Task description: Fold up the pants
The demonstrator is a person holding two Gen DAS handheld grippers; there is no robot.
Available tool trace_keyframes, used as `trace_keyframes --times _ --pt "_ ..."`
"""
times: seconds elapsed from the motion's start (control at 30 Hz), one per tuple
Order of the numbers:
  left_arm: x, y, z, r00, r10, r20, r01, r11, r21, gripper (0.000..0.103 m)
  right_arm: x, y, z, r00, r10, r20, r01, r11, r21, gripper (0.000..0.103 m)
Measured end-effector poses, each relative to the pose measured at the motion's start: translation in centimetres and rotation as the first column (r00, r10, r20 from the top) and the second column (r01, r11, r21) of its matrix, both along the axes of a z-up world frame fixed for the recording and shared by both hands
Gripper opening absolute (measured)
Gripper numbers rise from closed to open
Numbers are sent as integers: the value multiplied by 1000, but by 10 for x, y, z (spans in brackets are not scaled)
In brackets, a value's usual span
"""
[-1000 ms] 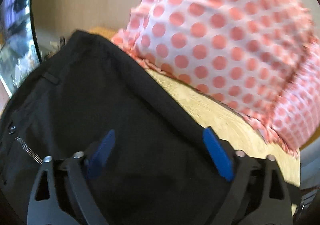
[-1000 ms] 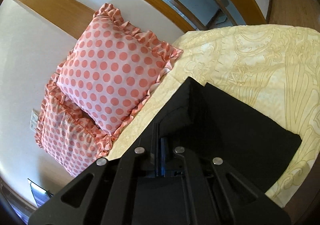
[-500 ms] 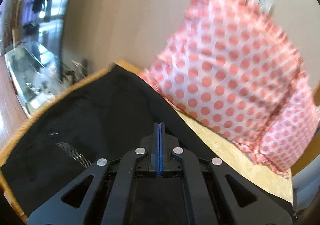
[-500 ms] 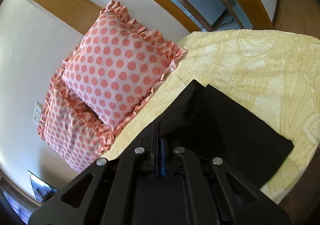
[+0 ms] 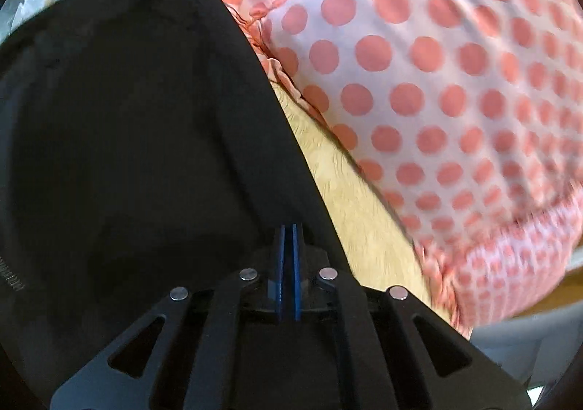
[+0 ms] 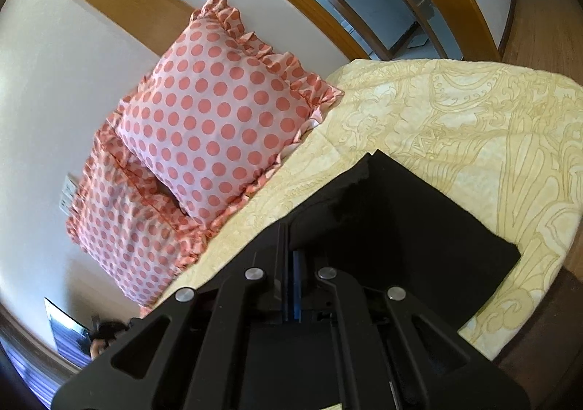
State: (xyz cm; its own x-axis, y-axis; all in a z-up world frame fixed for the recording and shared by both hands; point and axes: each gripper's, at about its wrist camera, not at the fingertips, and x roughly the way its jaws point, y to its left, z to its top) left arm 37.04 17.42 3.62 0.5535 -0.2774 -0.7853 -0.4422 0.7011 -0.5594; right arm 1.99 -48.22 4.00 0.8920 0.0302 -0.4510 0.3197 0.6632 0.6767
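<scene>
Pants [image 6: 400, 228] lie on the yellow bedspread [image 6: 473, 126], pinched by left tongs [image 5: 289, 249] and right tongs [image 6: 291, 264].

Your pants [image 6: 400, 228]: black, partly folded, flat on bed ahead-right of right claw [image 6: 291, 257], near edge pinched in it. Other edge [image 5: 145, 118] pinched in left claw [image 5: 288, 249].

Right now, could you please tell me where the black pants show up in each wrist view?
Left wrist: the pants fill the left half, running down to the tool.
Right wrist: they lie at lower centre and right, on the bedspread.
Shared landmark: the dotted pillow, right in the left view, left of centre in the right.
</scene>
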Motion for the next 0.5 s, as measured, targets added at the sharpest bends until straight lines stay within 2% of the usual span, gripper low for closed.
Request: trace_keyframes --times 0.13,0.2,0.23,0.27,0.3,0.33,0.37,0.4,0.43,0.5 --pt "21 -5 -1 998 39 51 -40 999 23 2 4 0 -5 1000 14 -26 -14 1000 -20 1" --pt "19 -2 -1 997 19 78 -18 1000 -17 5 5 -1 -8 999 16 -34 -16 1000 -18 1" --pt "13 0 0 993 0 118 8 998 -67 26 5 -1 -9 999 15 -40 -15 1000 -19 1" --pt "4 3 2 987 -6 163 22 995 -99 75 5 -1 -11 999 14 -45 -15 1000 -20 1" --pt "-4 6 5 982 -2 190 21 995 -100 100 6 -1 -13 999 13 -51 -14 1000 -21 1" --pt "-22 9 15 965 27 261 -11 998 -64 102 7 -2 -14 998 12 -54 -13 1000 -21 1" --pt "-28 9 21 959 22 282 -14 999 -32 102 9 -2 -16 998 10 -59 -12 1000 -19 1" --pt "-34 5 28 956 -22 292 16 1000 25 102 10 -3 -18 998 8 -64 -9 1000 -17 1" --pt "-32 2 30 960 -48 277 35 998 52 102 11 -3 -19 998 6 -69 -7 1000 -16 2" --pt "-25 1 30 981 -48 190 31 995 92 102 12 -3 -21 997 2 -71 -3 1000 -14 2"
